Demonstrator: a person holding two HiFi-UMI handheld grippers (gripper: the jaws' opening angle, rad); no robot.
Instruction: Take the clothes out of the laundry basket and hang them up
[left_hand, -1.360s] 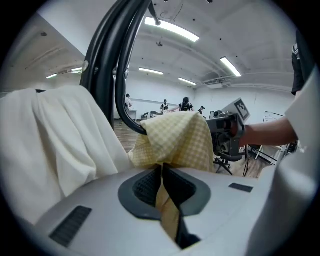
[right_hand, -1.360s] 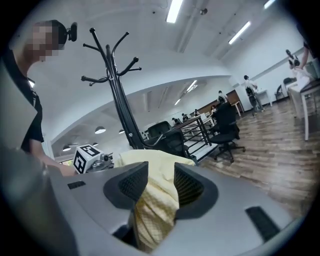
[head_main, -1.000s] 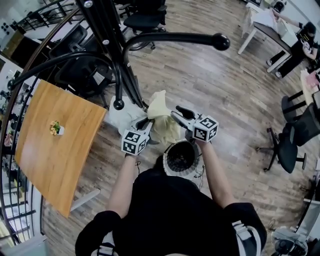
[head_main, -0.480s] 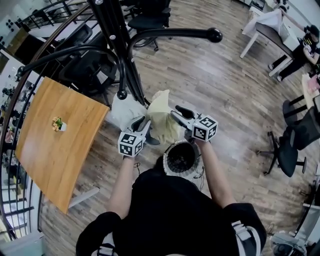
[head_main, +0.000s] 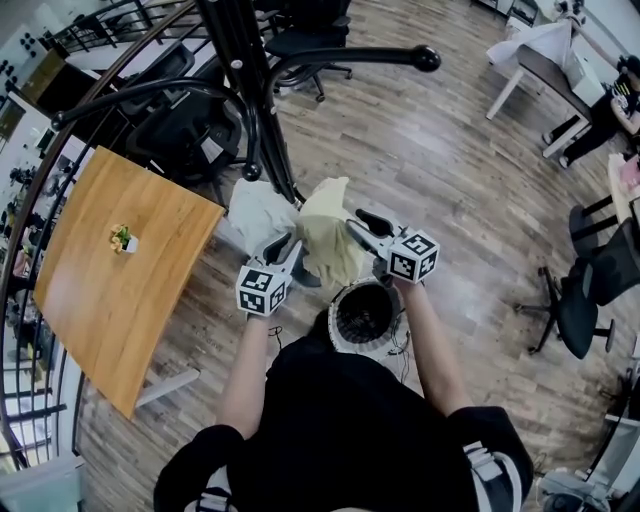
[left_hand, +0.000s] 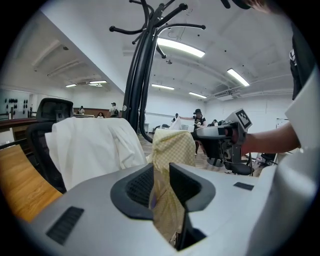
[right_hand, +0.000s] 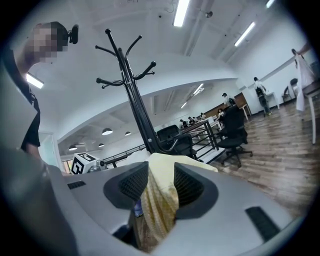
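Clerk: Item, principal. Describe.
Checker: One yellow checked garment (head_main: 325, 232). Pale, fine check, soft and bunched. Held in the air above the laundry basket (head_main: 352, 344), in front of the black coat stand (head_main: 252, 90).

Clerk: Holders?
Checker: Two. On the right gripper (right_hand: 161, 182) the jaws stand partly apart, clamped on a thick fold. On the left gripper (left_hand: 160, 182) the jaws have just been opening and now leave a narrow gap. The cloth runs through it and, as far as that view allows, bears on both pads.

Clerk: Orientation?
Checker: Long axis near upright. A rounded fold stands above each pair of jaws, and the rest drops down between them. In the head view the peak lies toward the stand's foot, the tail toward the basket.

Clerk: Not determinable?
Checker: Lower end, cut off behind the gripper bodies. Kind of garment. Basket contents, too dark inside.

Clerk: Adjacent?
Checker: One white garment (head_main: 258, 212), draped just beside the yellow one. One wooden table (head_main: 110, 280), well apart from both.
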